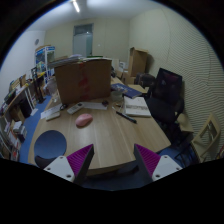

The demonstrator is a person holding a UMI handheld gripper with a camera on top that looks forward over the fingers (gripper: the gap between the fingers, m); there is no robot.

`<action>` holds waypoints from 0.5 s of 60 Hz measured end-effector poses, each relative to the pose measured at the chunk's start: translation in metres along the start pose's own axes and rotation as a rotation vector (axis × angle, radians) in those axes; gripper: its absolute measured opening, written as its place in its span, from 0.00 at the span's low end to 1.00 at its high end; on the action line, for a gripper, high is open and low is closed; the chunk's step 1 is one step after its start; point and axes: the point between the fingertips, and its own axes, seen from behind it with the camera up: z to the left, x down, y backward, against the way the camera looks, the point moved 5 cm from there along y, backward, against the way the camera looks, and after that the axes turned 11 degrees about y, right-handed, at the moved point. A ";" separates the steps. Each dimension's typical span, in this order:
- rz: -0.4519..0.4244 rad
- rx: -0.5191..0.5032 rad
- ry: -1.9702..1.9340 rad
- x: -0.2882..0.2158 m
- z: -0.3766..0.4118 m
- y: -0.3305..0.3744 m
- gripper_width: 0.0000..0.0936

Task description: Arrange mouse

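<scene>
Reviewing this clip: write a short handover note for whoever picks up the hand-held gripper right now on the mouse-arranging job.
Hand-held gripper: open, holding nothing, raised above the near edge of the wooden table.
Pink mouse: lies on the table well beyond the fingers, a little to their left, in front of the cardboard box.
A dark mouse pad lies at the table's near left; a pen lies right of the mouse.
Done: nothing visible yet; mouse untouched.
Left: reach forward, grasp the mouse, arrange it.

The gripper [112,163] is held level, looking forward along its two fingers [70,164], which stand wide apart with nothing between them. Each finger bears a magenta pad on its inner face, and the pale tips angle slightly in toward each other.
</scene>
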 end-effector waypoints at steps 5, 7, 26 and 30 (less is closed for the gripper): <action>-0.014 -0.019 -0.019 -0.005 0.000 -0.018 0.88; -0.015 -0.035 -0.028 -0.008 0.009 -0.025 0.87; -0.062 -0.243 0.066 -0.032 0.126 -0.141 0.88; -0.062 -0.257 0.091 -0.036 0.139 -0.178 0.88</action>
